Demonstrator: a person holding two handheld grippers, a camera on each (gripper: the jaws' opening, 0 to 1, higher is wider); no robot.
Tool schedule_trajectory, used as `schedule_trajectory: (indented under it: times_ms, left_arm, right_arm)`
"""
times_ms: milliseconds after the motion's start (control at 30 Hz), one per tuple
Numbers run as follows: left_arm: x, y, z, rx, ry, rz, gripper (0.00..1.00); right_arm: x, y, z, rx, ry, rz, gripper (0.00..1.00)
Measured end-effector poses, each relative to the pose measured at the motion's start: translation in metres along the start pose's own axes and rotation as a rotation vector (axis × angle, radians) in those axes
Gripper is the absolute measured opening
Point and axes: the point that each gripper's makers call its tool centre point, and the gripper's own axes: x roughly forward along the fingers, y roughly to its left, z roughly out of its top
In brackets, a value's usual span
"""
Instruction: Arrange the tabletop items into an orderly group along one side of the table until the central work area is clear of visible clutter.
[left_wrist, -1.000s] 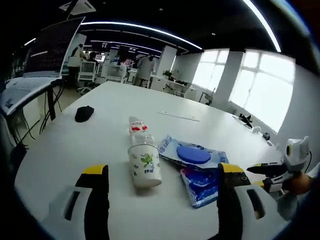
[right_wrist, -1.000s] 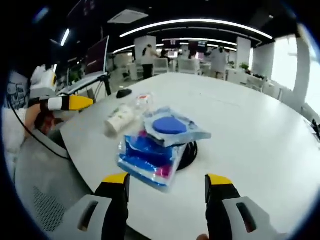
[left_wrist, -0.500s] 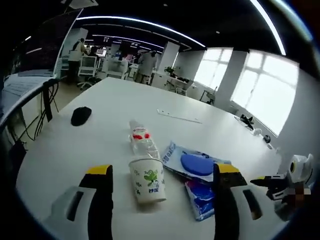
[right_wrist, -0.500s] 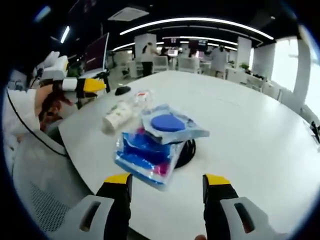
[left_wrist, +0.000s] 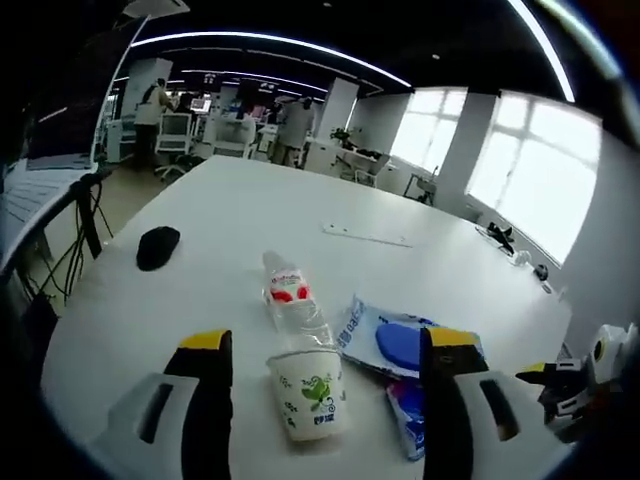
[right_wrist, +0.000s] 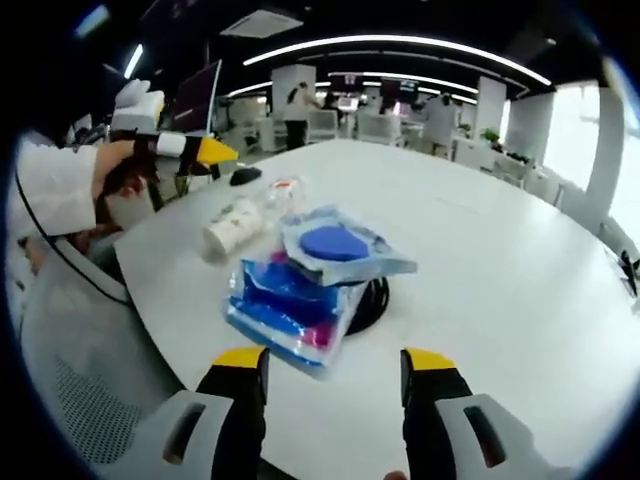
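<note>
On the white table (left_wrist: 250, 215) a paper cup (left_wrist: 309, 391) with a green print lies on its side, mouth against a clear plastic bottle (left_wrist: 288, 295) with a red label. Right of them lies a clear packet holding a blue disc (left_wrist: 405, 343) on top of a blue and pink packet (left_wrist: 410, 425). A black mouse (left_wrist: 157, 246) sits far left. My left gripper (left_wrist: 322, 345) is open above the cup. My right gripper (right_wrist: 322, 362) is open near the packets (right_wrist: 300, 305); the cup (right_wrist: 226, 234) and the left gripper (right_wrist: 190, 148) show beyond.
A black round object (right_wrist: 372, 300) lies under the packets. A thin strip (left_wrist: 365, 236) lies mid-table. Small dark items (left_wrist: 497, 238) sit by the far right edge. A desk (left_wrist: 45, 185) stands left of the table. A white sleeve (right_wrist: 50, 190) holds the left gripper. People and office desks fill the background.
The left gripper's view has lifted and pulled back, so cup and bottle sit lower between its jaws. In the right gripper view, the left gripper has risen and moved right.
</note>
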Motion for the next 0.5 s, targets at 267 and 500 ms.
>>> schedule_trajectory:
  times_ms: [267, 500]
  left_arm:
    - [0.013, 0.0, 0.005, 0.032, 0.056, 0.009, 0.72]
    - [0.031, -0.005, 0.014, 0.033, 0.073, -0.006, 0.71]
  right_arm:
    - [0.0, -0.003, -0.001, 0.005, 0.0, -0.01, 0.51]
    - [0.001, -0.003, -0.004, 0.007, 0.013, -0.013, 0.49]
